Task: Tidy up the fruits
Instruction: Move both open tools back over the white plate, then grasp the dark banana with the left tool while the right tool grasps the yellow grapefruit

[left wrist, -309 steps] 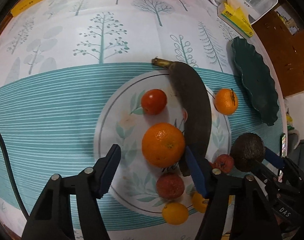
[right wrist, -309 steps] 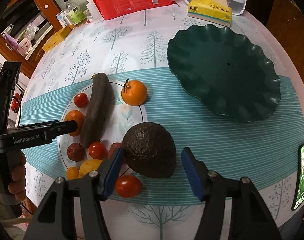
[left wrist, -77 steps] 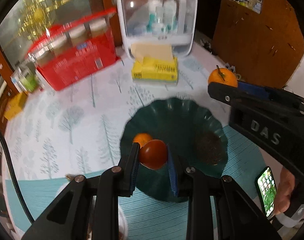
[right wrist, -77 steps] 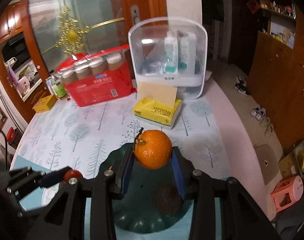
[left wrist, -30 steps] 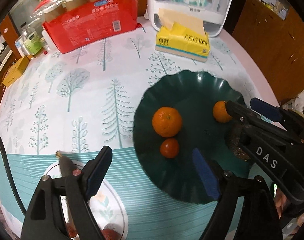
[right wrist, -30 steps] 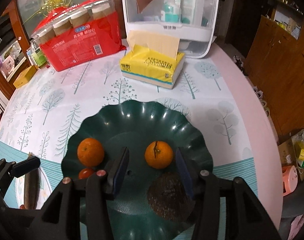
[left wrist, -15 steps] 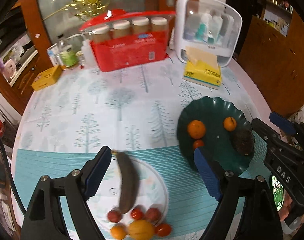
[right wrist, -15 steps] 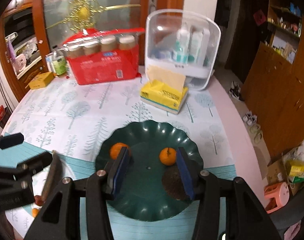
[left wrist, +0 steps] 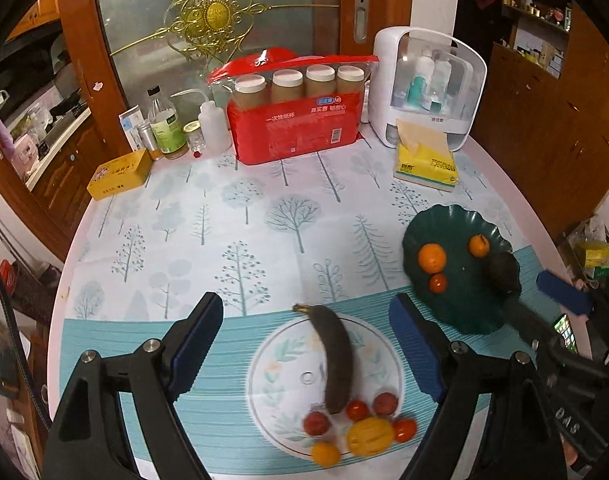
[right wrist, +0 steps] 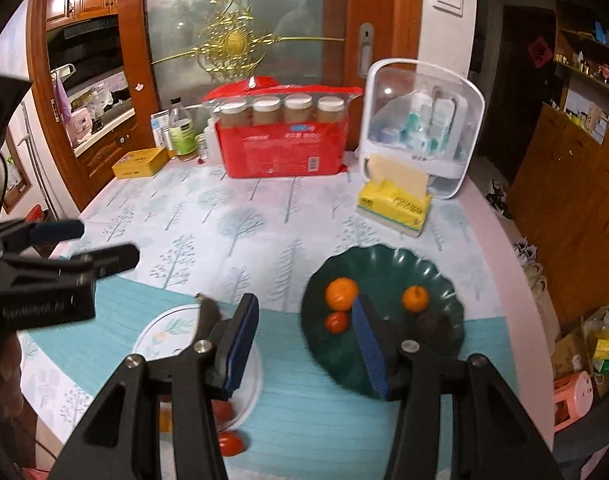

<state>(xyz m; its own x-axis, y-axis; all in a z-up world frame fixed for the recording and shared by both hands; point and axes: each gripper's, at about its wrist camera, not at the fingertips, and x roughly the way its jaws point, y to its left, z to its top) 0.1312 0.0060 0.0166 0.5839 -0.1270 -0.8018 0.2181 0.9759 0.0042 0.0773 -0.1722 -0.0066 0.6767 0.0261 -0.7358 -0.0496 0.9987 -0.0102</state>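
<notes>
Fruit is split between two dishes in the left wrist view: the green plate (left wrist: 470,320) at right centre, glossy with a scalloped rim, holds an orange (left wrist: 432,258), a smaller mandarin (left wrist: 479,245), a red tomato (left wrist: 438,283) and a dark, rough avocado (left wrist: 503,271), so that share looks done. At lower centre the white plate (left wrist: 264,360), round, smooth and printed with pale leaves, holds a blackened banana (left wrist: 334,360) lying lengthwise, with small red fruits, a lumpy yellow one (left wrist: 370,436) and a little orange one (left wrist: 325,453) bunched at its near rim; these appear left to move, roughly half the job. The left gripper (left wrist: 306,350) frames the banana from above, its blue-padded black fingers spread wide with nothing between them. The right gripper (left wrist: 544,304) juts in at the right edge. In the right wrist view the green plate (right wrist: 388,260) sits at centre right with the same four fruits, the white plate (right wrist: 160,332) at lower left partly hidden by a finger, and one tomato (right wrist: 229,443) lies off it on the striped teal cloth at the bottom. The right gripper (right wrist: 304,344) is partly spread and empty, with nothing touching the pads. The left gripper (right wrist: 92,246) reaches in from the left edge.
</notes>
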